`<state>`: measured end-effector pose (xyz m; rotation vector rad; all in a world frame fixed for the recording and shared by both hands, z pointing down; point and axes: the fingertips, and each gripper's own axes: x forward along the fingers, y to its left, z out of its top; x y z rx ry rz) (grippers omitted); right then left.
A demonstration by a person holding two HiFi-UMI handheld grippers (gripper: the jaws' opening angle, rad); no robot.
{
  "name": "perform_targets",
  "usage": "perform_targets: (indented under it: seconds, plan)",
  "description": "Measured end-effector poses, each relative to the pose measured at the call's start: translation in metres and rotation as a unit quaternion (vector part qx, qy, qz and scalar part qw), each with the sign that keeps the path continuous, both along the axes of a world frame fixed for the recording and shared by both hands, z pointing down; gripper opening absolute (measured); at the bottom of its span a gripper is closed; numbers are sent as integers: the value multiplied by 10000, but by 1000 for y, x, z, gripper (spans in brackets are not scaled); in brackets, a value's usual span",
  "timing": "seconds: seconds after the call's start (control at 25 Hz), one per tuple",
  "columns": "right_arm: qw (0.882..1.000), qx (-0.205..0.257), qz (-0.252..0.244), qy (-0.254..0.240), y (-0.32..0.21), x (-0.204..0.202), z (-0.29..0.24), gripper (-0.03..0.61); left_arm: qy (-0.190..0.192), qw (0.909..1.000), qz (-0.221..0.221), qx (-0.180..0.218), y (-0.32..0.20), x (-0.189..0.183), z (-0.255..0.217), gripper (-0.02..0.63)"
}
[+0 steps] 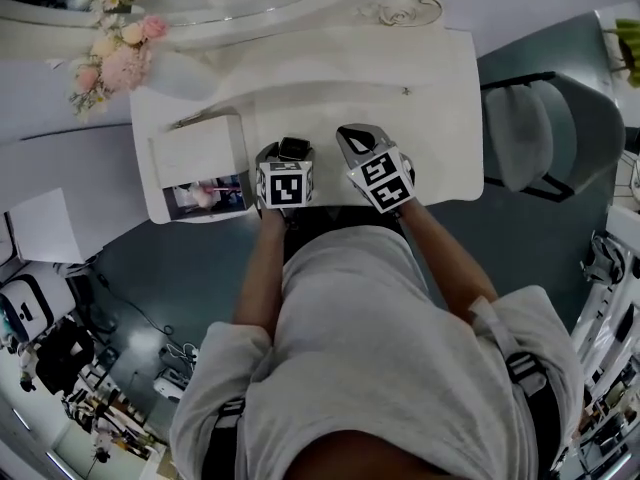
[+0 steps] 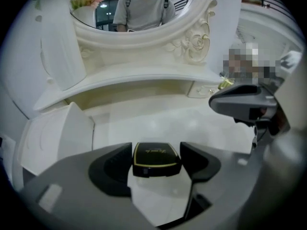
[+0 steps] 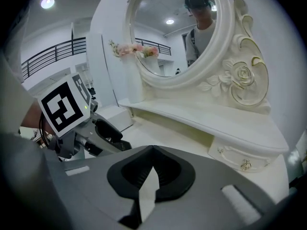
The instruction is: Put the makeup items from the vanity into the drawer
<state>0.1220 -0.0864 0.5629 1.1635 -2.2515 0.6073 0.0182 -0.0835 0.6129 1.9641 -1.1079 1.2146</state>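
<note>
1. The left hand-held gripper point(image 2: 156, 147) is clamped on a black compact point(image 2: 154, 161) with a gold rim. Bare worktop point(image 2: 158, 121) lies ahead of it. The open drawer point(image 1: 157, 178) is just to its left.
2. The right hand-held gripper point(image 3: 152, 150) is close on its right, jaws together, holding nothing.
3. The things inside the drawer are too blurry to tell.
4. The worktop is white and shiny. A round mirror point(image 3: 168, 28) stands ahead of both grippers, with pink flowers point(image 1: 115, 53) ahead on the left.
</note>
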Motion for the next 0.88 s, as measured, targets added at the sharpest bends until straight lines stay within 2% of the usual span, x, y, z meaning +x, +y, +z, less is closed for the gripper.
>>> perform_targets:
  seconds: [0.2,0.24,0.28,0.44,0.72,0.88]
  plan:
    - [9996,60,-288,-32,-2,-25,-6,0,88,9992,-308,249,-3,-19,-13,304]
    - [9994,63,-327,-33,-1,-30,-7,-2,36,9982,-462,386,-6,-26,-16,217]
    - [9993,62,-363,-38,-1,-33,-7,0,-11,9965,-628,545,-10,-34,-19,8]
    - [9988,22,-475,-68,5,-43,0,0,-125,9937,-810,769,-17,-48,-20,3]
    - [9951,-231,-944,158,32,-59,20,7,50,9953,-774,583,1,-51,-17,2]
    - [9901,-504,-1245,415,54,-78,39,220,71,9983,-450,366,15,-50,-6,3]
